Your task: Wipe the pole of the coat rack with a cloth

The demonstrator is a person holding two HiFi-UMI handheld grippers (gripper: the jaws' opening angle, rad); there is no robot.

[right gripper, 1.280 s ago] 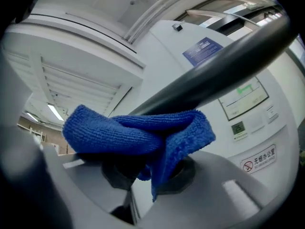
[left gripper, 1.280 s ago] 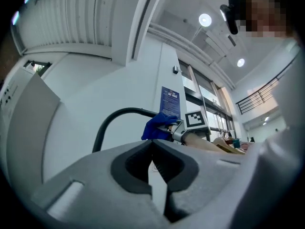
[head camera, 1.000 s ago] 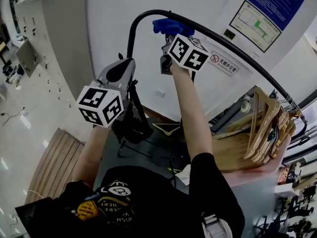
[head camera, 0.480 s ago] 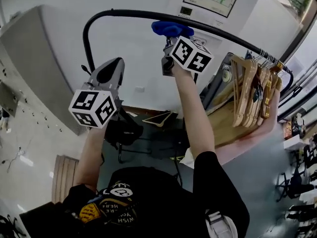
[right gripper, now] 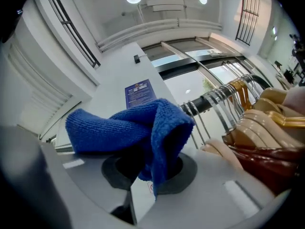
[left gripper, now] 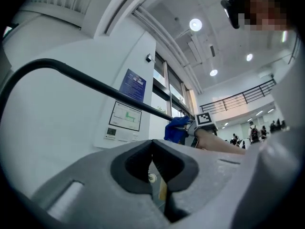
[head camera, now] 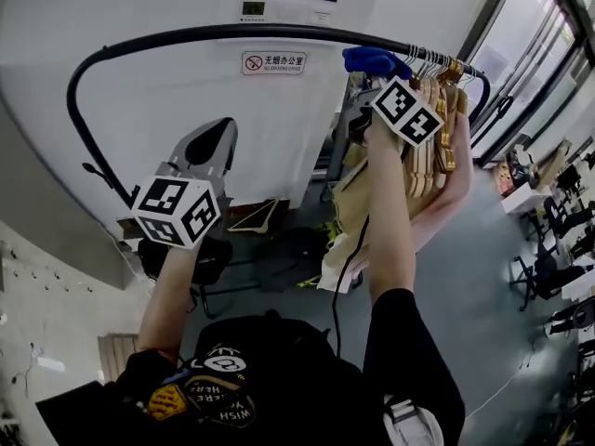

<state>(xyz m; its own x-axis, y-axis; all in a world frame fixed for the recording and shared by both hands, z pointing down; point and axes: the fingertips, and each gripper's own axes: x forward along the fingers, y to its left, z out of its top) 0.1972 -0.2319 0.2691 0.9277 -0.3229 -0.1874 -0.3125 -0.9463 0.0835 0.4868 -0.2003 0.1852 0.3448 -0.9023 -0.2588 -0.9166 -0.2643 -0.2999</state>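
Note:
The coat rack's black pole (head camera: pixel 204 35) arcs up from the left and runs across the top of the head view. My right gripper (head camera: pixel 374 74) is raised to the pole's right part and is shut on a blue cloth (head camera: pixel 372 60) that lies against the pole. In the right gripper view the folded cloth (right gripper: pixel 128 128) fills the jaws of my right gripper (right gripper: pixel 147 168), and the pole (right gripper: pixel 209 101) runs just behind it. My left gripper (head camera: pixel 216 130) hangs lower and left, below the pole and touching nothing. Seen close, my left gripper (left gripper: pixel 152 149) is shut and holds nothing.
Several wooden hangers (head camera: pixel 432 147) hang bunched on the pole right beside the cloth, their wire hooks (right gripper: pixel 224 97) close to it. A white wall with a red sign (head camera: pixel 271 62) stands behind the pole. A loose hanger (head camera: pixel 256 217) lies on the floor below.
My right gripper has slid the cloth rightward along the pole, up to the bunch of hangers. The head view has turned right with it. My left gripper has stayed low and shut.

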